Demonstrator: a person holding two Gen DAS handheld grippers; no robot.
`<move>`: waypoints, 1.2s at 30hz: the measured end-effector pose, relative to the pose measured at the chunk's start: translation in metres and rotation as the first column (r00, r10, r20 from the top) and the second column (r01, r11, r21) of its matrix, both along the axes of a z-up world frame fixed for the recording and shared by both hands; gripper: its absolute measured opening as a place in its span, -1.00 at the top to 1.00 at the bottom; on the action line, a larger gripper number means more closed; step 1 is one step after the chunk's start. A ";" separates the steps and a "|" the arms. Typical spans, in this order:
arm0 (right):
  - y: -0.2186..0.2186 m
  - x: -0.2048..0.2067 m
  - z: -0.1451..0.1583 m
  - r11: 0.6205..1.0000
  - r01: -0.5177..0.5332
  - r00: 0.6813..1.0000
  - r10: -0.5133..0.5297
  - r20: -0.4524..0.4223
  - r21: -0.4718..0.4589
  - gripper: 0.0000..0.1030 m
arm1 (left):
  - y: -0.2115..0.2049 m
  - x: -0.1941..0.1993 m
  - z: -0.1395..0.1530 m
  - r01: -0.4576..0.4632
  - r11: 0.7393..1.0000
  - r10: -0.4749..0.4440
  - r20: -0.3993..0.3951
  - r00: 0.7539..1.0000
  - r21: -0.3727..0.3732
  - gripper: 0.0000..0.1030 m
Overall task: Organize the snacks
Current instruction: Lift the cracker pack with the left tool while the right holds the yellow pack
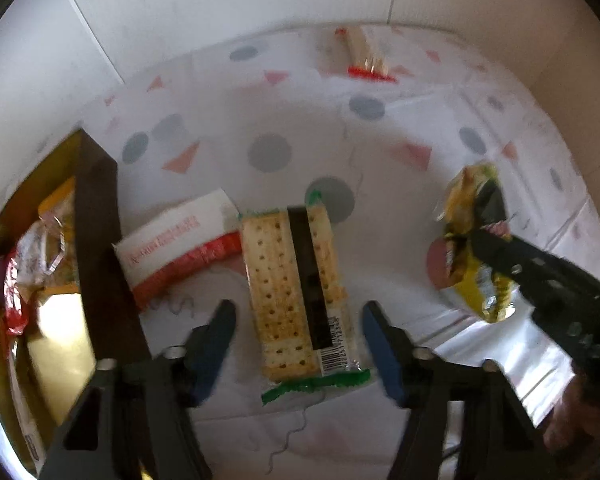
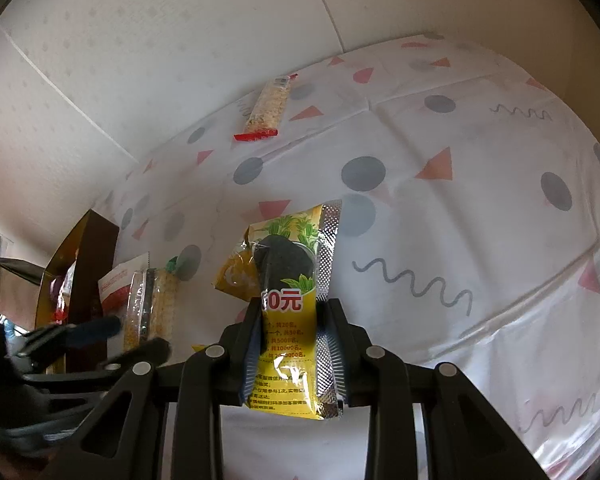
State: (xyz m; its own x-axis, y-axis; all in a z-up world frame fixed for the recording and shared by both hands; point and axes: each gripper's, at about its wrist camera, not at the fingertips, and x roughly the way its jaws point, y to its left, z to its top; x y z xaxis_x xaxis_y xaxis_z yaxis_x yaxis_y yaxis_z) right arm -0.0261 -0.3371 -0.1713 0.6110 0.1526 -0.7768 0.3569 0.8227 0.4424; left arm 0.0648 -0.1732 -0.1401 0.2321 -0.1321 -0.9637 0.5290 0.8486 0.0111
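Note:
My left gripper (image 1: 298,316) is open, its blue-padded fingers either side of a cracker packet (image 1: 296,292) with green ends lying on the patterned cloth. A white and red packet (image 1: 180,248) lies just left of it. My right gripper (image 2: 294,332) is shut on a yellow snack packet (image 2: 288,300) and holds it above the cloth; the packet also shows in the left wrist view (image 1: 472,240). A brown and gold box (image 1: 96,240) at the left holds several snacks (image 1: 24,264). The cracker packet also shows in the right wrist view (image 2: 152,304).
A long snack bar with red ends (image 2: 266,110) lies far back near the white wall, and also shows in the left wrist view (image 1: 366,56). The white cloth with grey dots and pink triangles (image 2: 460,200) covers the table. The box also shows in the right wrist view (image 2: 88,264).

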 end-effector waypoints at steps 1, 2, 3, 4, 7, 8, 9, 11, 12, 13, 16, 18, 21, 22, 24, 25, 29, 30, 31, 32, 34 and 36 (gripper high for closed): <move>0.000 0.000 0.000 1.000 -0.003 1.000 0.003 0.001 -0.001 0.40 | 0.001 0.000 -0.002 -0.004 1.000 0.004 -0.004 1.000 -0.006 0.00; -0.001 -0.001 0.000 1.000 -0.006 1.000 0.006 0.001 -0.003 0.40 | 0.002 0.000 -0.001 -0.009 1.000 0.009 0.007 1.000 -0.016 0.03; -0.001 -0.001 0.000 1.000 -0.008 1.000 0.008 0.002 -0.004 0.40 | 0.002 -0.001 -0.002 0.000 1.000 0.001 0.016 1.000 -0.015 0.04; -0.001 -0.001 0.000 1.000 -0.011 1.000 0.011 0.004 -0.005 0.40 | 0.002 -0.001 -0.002 0.005 1.000 -0.005 0.021 1.000 -0.014 0.04; -0.001 0.000 0.000 1.000 -0.015 1.000 0.015 0.004 -0.005 0.40 | 0.009 -0.005 0.003 -0.020 0.998 0.021 0.002 1.000 -0.065 0.05; -0.001 0.000 0.000 1.000 -0.018 1.000 0.018 0.003 -0.008 0.40 | 0.013 -0.006 0.007 -0.030 0.995 0.030 -0.004 1.000 -0.095 0.05; 0.000 0.000 0.000 1.000 -0.019 1.000 0.019 0.003 -0.010 0.40 | 0.016 -0.008 0.011 -0.033 0.993 0.033 -0.002 0.999 -0.114 0.05; 0.000 0.000 0.000 1.000 -0.018 1.000 0.018 0.005 -0.013 0.40 | 0.022 -0.011 0.020 -0.030 0.988 0.031 0.004 0.999 -0.154 0.05; 0.001 0.000 0.000 1.000 -0.017 1.000 0.018 0.005 -0.015 0.40 | 0.026 -0.014 0.026 -0.030 0.983 0.031 0.008 0.999 -0.180 0.05; 0.002 0.000 0.000 1.000 -0.017 1.000 0.017 0.004 -0.019 0.40 | 0.029 -0.015 0.031 -0.031 0.980 0.034 0.010 0.999 -0.196 0.05; 0.003 0.001 0.000 0.999 -0.017 1.000 0.016 -0.003 -0.030 0.40 | 0.041 -0.018 0.044 -0.044 0.970 0.049 0.011 0.999 -0.240 0.05; 0.004 0.001 0.000 0.999 -0.014 1.000 0.014 -0.007 -0.031 0.40 | 0.049 -0.020 0.052 -0.049 0.965 0.056 0.019 0.998 -0.259 0.05; 0.003 0.002 0.000 1.000 -0.012 1.000 0.012 -0.010 -0.029 0.40 | 0.056 -0.022 0.065 -0.051 0.961 0.065 0.043 0.997 -0.272 0.05; 0.003 0.002 0.000 1.000 -0.010 1.000 0.010 -0.010 -0.028 0.40 | 0.061 -0.022 0.069 -0.054 0.960 0.071 0.051 0.996 -0.275 0.05; 0.004 0.002 0.000 1.000 -0.007 1.000 0.007 -0.012 -0.029 0.39 | 0.069 -0.023 0.074 -0.061 0.957 0.081 0.060 0.995 -0.283 0.05; 0.004 0.002 0.000 1.000 -0.005 1.000 0.005 -0.012 -0.031 0.40 | 0.074 -0.023 0.076 -0.069 0.956 0.091 0.064 0.994 -0.287 0.05; 0.005 0.002 0.000 0.999 0.000 1.000 -0.001 -0.012 -0.035 0.40 | 0.095 -0.021 0.081 -0.104 0.950 0.132 0.076 0.988 -0.295 0.05; 0.005 0.002 0.000 0.999 0.001 1.000 -0.002 -0.013 -0.036 0.40 | 0.102 -0.021 0.082 -0.118 0.949 0.147 0.078 0.986 -0.293 0.05; 0.006 0.002 0.000 0.999 0.002 1.000 -0.003 -0.014 -0.038 0.40 | 0.108 -0.020 0.081 -0.133 0.947 0.162 0.077 0.984 -0.292 0.05; 0.006 0.002 0.000 0.999 0.003 1.000 -0.004 -0.015 -0.039 0.40 | 0.114 -0.019 0.080 -0.147 0.945 0.176 0.075 0.982 -0.294 0.05; 0.006 0.003 0.000 0.999 0.006 1.000 -0.007 -0.018 -0.040 0.40 | 0.129 -0.018 0.079 -0.182 0.938 0.211 0.068 0.975 -0.296 0.05; 0.006 0.003 0.000 0.999 0.009 1.000 -0.010 -0.022 -0.040 0.40 | 0.146 -0.017 0.076 -0.218 0.930 0.246 0.062 0.967 -0.295 0.05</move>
